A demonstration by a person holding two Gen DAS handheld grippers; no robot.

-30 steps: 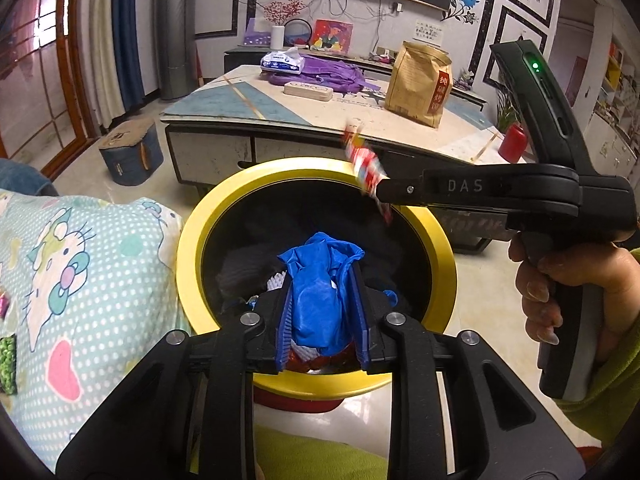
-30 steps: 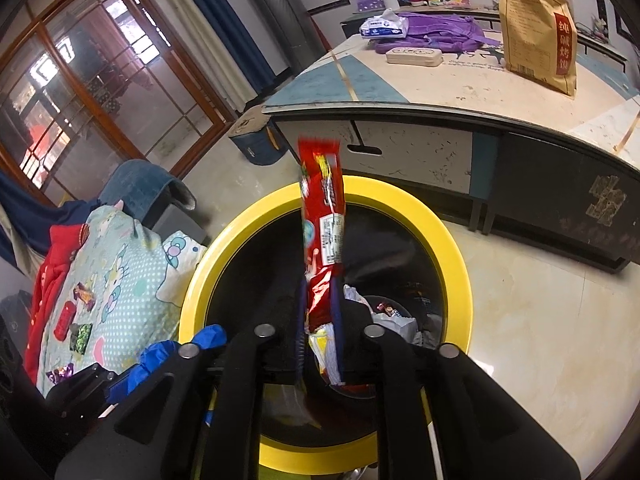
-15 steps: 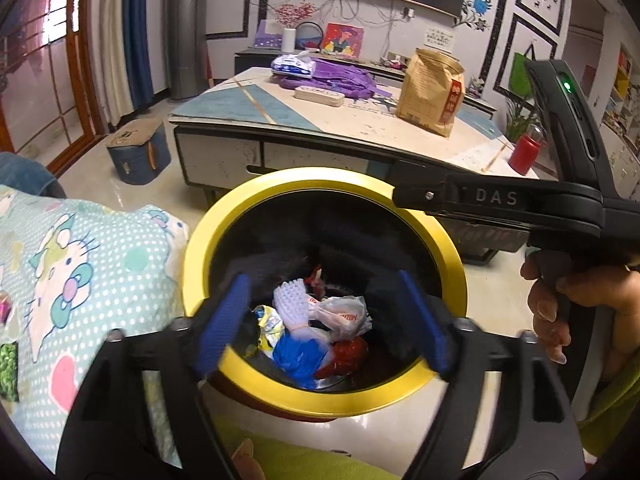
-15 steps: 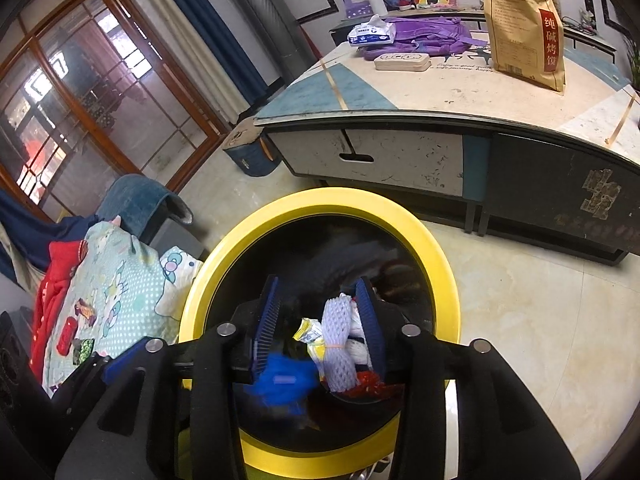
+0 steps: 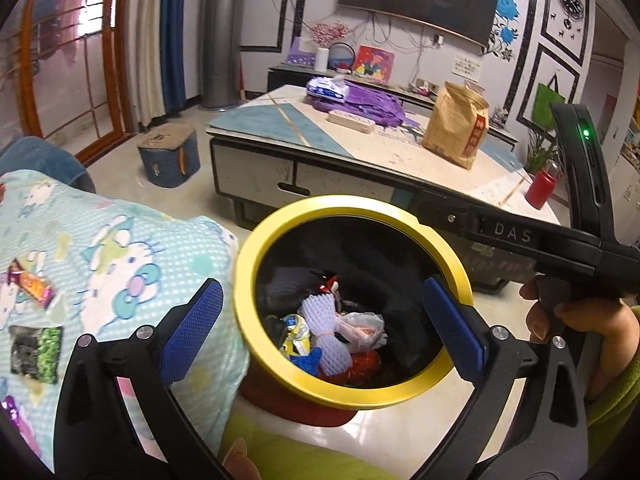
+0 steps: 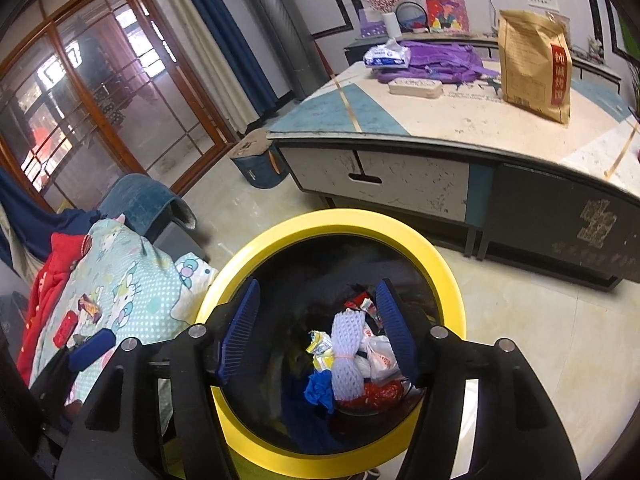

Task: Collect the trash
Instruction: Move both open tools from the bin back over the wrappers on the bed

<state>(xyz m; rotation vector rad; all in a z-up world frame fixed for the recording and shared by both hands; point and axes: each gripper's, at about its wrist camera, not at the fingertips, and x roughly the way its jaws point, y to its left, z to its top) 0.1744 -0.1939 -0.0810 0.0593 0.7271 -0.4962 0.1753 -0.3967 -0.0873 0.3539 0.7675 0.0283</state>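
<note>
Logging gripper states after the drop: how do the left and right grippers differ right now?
The left gripper is spread wider than the bin's mouth, one of its fingers over the patterned blanket. The right gripper is open more narrowly, with both fingers framing the trash inside. Both are empty and above the bin.

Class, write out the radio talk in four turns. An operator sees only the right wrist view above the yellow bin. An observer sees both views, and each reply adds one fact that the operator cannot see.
Operator: My right gripper is open over the bin. I see only one pad of the left gripper. Is it open?
Observer: Yes. Its jaws are wide open and empty, one pad on each side of the bin's mouth.
Operator: Is my own unit powered?
Observer: A green light glows on its upright back part.
</note>
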